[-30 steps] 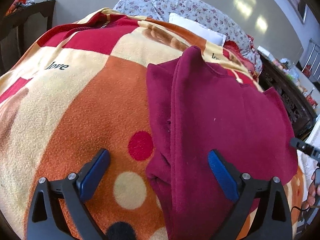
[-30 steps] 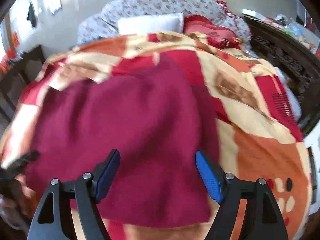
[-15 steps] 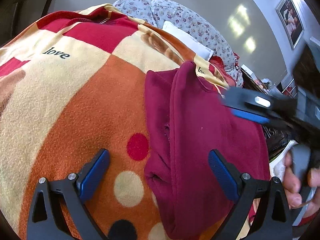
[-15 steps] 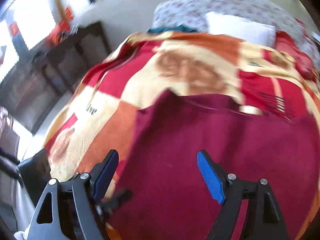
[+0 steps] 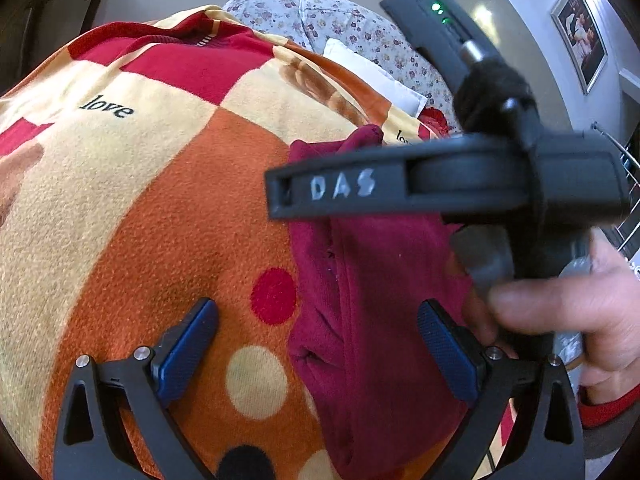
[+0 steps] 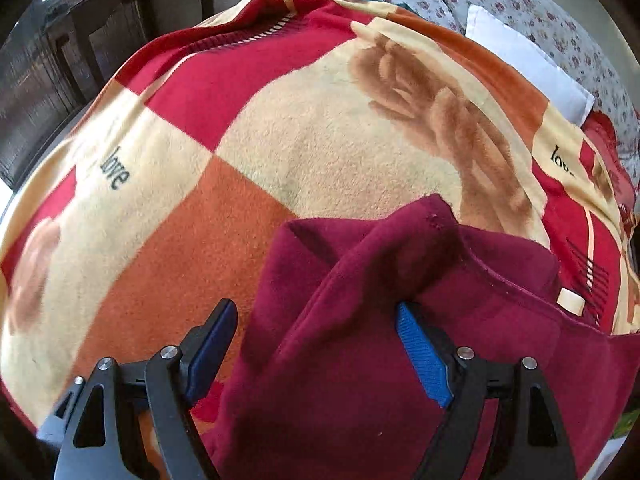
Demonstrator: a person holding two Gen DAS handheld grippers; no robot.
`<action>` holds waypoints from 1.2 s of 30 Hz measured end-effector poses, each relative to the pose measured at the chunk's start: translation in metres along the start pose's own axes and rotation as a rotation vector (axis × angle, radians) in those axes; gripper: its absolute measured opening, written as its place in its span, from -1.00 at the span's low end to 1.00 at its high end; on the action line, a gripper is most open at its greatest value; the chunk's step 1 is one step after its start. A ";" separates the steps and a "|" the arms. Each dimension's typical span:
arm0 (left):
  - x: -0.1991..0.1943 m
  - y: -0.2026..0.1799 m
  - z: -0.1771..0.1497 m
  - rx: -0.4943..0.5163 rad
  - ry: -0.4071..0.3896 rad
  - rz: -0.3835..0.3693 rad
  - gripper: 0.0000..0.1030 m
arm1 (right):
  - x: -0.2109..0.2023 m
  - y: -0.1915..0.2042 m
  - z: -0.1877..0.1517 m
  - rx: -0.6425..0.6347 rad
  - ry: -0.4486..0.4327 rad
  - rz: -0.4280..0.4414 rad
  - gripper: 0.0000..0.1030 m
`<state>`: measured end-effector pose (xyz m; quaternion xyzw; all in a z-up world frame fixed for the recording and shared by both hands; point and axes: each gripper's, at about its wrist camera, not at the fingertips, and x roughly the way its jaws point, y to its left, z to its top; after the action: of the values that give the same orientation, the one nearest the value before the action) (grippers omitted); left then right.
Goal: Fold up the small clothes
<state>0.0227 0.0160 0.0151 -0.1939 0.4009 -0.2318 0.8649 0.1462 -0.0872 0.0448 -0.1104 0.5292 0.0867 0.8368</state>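
Observation:
A maroon fleece garment (image 5: 380,300) lies on the bed with its left edge folded over in a long ridge. My left gripper (image 5: 318,348) hovers open just above the near part of that edge, with nothing between its pads. In the right wrist view the same garment (image 6: 400,380) fills the lower right. My right gripper (image 6: 318,350) stands open over the raised fold near the garment's far corner, pads apart from the cloth. In the left wrist view the right tool's black body (image 5: 440,188) crosses above the garment, held by a hand (image 5: 560,312).
A patchwork blanket (image 6: 180,240) of orange, cream and red squares covers the bed. Floral pillows (image 5: 360,28) and a white pillow (image 6: 528,64) lie at the head. Dark wooden furniture (image 6: 60,60) stands off the far left side of the bed.
The right gripper swept across the garment from its right side to its left folded edge, and its body now blocks much of the left wrist view. The left gripper stayed almost still.

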 end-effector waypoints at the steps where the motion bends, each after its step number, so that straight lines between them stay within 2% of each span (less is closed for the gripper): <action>1: 0.000 0.000 0.000 0.001 0.000 0.001 0.94 | 0.001 0.002 -0.003 -0.015 -0.013 -0.015 0.62; 2: 0.000 -0.001 0.000 0.001 0.001 0.003 0.94 | 0.000 0.004 -0.005 -0.027 -0.026 -0.032 0.55; 4: 0.001 -0.002 0.000 0.006 0.002 0.008 0.94 | -0.003 0.003 -0.009 -0.033 -0.054 -0.058 0.30; 5: 0.001 -0.003 0.000 0.010 0.002 0.012 0.94 | -0.006 0.001 -0.011 -0.030 -0.066 -0.049 0.24; 8: 0.003 -0.005 0.000 0.015 0.003 0.018 0.96 | -0.016 -0.013 -0.018 0.010 -0.106 0.013 -0.14; 10: 0.004 -0.006 0.000 0.022 0.004 0.024 0.98 | -0.024 -0.022 -0.021 0.052 -0.129 0.069 -0.47; 12: 0.006 -0.010 0.000 0.033 0.006 0.039 0.99 | -0.030 -0.030 -0.026 0.084 -0.153 0.112 -0.62; 17: 0.013 -0.021 0.001 0.078 0.024 0.121 0.99 | -0.048 -0.039 -0.036 0.164 -0.203 0.207 -0.71; 20: 0.017 -0.028 0.001 0.112 0.043 0.163 0.99 | -0.053 -0.046 -0.033 0.183 -0.221 0.229 -0.72; 22: 0.019 -0.033 0.002 0.123 0.060 0.160 0.97 | -0.059 -0.050 -0.035 0.191 -0.232 0.234 -0.72; 23: 0.019 -0.036 0.003 0.124 0.069 0.149 0.80 | -0.062 -0.053 -0.036 0.194 -0.234 0.237 -0.72; 24: 0.019 -0.038 0.003 0.124 0.078 0.140 0.51 | -0.065 -0.055 -0.037 0.198 -0.240 0.239 -0.72; 25: 0.021 -0.040 0.003 0.127 0.092 0.133 0.36 | -0.067 -0.057 -0.038 0.200 -0.244 0.242 -0.72; 26: 0.022 -0.043 0.003 0.131 0.109 0.119 0.04 | -0.068 -0.059 -0.039 0.201 -0.245 0.242 -0.72; 27: 0.022 -0.047 0.003 0.136 0.121 0.106 -0.15 | -0.070 -0.061 -0.040 0.204 -0.246 0.244 -0.73; 30: 0.019 -0.060 0.007 0.170 0.115 0.114 -0.37 | -0.077 -0.070 -0.046 0.213 -0.259 0.241 -0.73; 36: 0.006 -0.094 0.016 0.201 0.098 0.067 -0.47 | -0.102 -0.099 -0.058 0.254 -0.305 0.239 -0.73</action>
<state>0.0160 -0.0618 0.0700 -0.0811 0.4236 -0.2509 0.8666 0.0783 -0.2016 0.1217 0.0739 0.4128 0.1335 0.8980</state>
